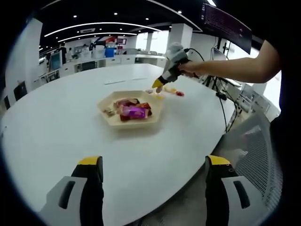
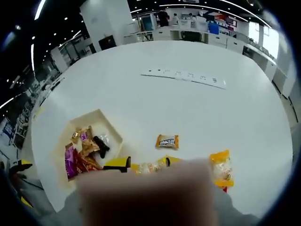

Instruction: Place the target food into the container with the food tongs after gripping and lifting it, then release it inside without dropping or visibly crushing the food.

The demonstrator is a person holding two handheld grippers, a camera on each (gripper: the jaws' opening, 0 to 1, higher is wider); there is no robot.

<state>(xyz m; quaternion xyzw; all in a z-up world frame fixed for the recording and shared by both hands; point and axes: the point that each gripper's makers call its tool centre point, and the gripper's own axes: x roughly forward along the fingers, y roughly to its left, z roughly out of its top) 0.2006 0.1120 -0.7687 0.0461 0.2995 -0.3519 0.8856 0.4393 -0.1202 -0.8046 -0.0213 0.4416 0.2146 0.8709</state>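
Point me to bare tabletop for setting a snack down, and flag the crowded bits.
Free: the wide white table between the tray and the power strip, and the near side in front of the left gripper. Crowded: the tray's far edge, where loose snack packets lie around the right gripper.

A flat white power strip lies on the white oval surface toward twelve o'clock in the right gripper view. In the left gripper view, a grey mesh chair stands at four o'clock, and a dark wall screen hangs at one o'clock.
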